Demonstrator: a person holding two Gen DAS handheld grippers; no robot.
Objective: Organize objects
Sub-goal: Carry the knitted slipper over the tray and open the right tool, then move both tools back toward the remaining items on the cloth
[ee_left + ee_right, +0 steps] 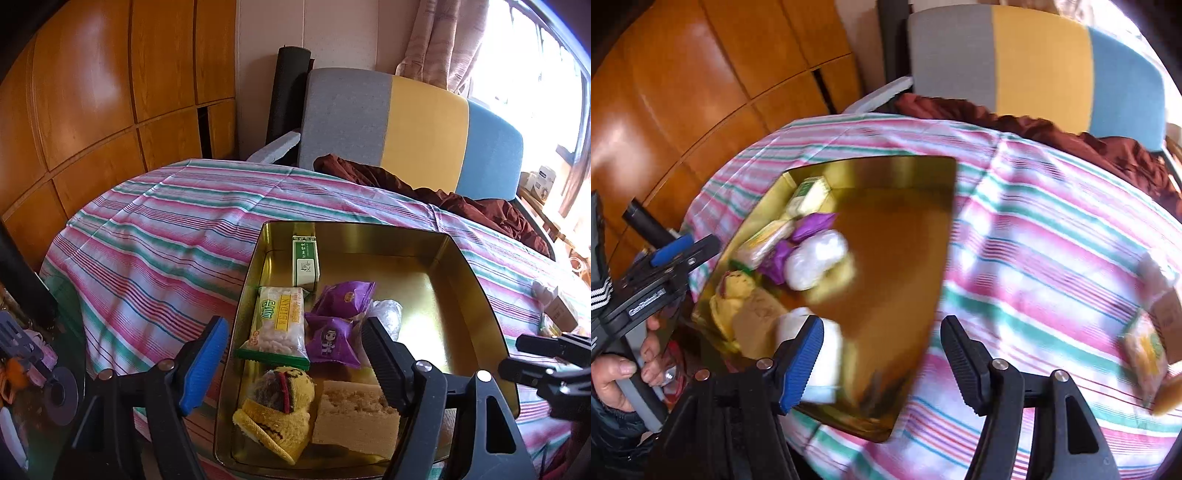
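A gold metal tin (465, 280) sits on the striped tablecloth and holds snacks along its left side: a green box (305, 263), a Weidan rice snack pack (277, 322), two purple packets (334, 320), a clear-wrapped bun (387, 314), a yellow knitted toy (282, 402) and a beige cake slice (356, 417). My left gripper (295, 362) is open and empty, hovering over the tin's near left part. My right gripper (881, 363) is open and empty above the tin's (897, 258) near right edge. The right wrist view is blurred.
Loose packets lie on the cloth at the right: a small brown box (559, 312) and a yellow-green packet (1147, 350). A grey, yellow and blue sofa (406, 129) with a brown cloth (461, 199) stands behind the table. Wooden cabinets (92, 92) are at the left.
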